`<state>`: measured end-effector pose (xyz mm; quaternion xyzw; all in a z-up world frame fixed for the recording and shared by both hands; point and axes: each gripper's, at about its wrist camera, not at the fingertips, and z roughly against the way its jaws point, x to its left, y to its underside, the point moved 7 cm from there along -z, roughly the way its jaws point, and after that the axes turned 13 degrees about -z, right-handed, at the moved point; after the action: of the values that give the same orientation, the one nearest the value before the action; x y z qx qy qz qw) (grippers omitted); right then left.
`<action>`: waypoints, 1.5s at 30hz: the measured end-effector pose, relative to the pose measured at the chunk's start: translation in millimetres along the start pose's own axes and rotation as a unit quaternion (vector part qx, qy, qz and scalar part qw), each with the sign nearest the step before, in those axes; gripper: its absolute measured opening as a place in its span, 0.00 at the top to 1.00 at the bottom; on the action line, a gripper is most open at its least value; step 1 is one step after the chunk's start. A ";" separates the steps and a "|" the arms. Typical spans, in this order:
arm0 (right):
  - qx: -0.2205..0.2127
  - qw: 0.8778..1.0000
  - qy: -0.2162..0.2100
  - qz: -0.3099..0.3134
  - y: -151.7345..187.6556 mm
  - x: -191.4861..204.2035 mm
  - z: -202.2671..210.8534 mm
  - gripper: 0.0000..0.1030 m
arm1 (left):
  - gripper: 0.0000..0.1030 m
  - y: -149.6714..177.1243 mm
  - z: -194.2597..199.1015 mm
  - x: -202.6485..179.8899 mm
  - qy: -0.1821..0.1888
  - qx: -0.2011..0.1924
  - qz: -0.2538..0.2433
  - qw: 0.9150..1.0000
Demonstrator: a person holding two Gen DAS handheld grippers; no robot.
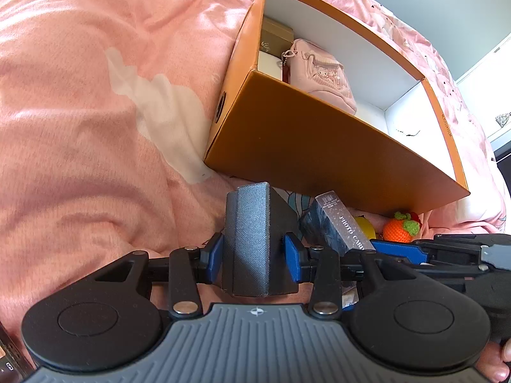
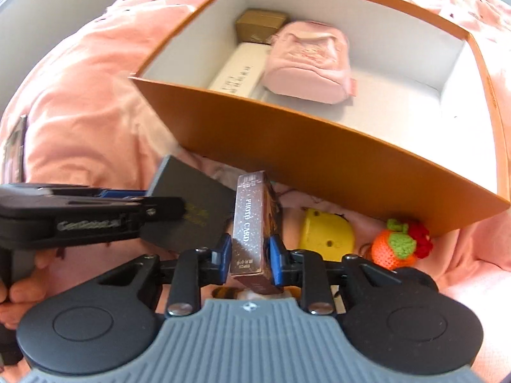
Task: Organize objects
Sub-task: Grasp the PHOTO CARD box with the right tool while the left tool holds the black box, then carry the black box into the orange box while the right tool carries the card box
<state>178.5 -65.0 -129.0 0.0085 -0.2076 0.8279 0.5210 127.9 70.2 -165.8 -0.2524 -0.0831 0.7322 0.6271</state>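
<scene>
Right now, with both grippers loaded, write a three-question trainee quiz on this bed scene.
1. True or false: the left gripper is shut on the dark grey textured box.
2. What words are printed on the glittery slim box in the right gripper?
3. Which lies inside the open orange cardboard box? A) yellow plastic toy B) pink plush mini backpack C) orange crocheted fruit

Key: 1 true; 2 PHOTO CARD; 3 B.
</scene>
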 end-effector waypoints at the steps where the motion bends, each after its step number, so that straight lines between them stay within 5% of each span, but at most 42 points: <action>1: 0.002 1.000 0.001 -0.009 3.9 -7.3 1.3 0.75 | 0.55 -0.1 -0.2 -0.1 0.000 0.001 0.000 1.000; 5: 0.009 0.999 0.031 -0.011 3.7 -7.1 2.0 0.75 | 0.55 -0.5 -0.8 -0.8 -0.002 0.003 -0.002 1.000; 20: 0.017 1.000 0.015 0.017 -7.9 -17.5 -28.3 0.77 | 0.56 -1.1 -3.7 -1.7 -0.002 0.007 0.002 1.000; 32: -0.032 0.998 -0.041 0.027 -4.4 -14.3 40.7 0.77 | 0.56 -19.3 46.5 -29.1 0.025 -0.053 -0.041 0.997; 45: -0.151 0.985 -0.085 0.024 -36.7 -19.8 128.9 0.77 | 0.56 -73.8 99.6 -56.7 0.038 -0.161 -0.058 0.984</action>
<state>193.3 -113.8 -3.5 -0.0047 -0.3739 0.7957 0.4765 150.3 49.9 -32.9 -0.3725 -0.1908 0.6617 0.6220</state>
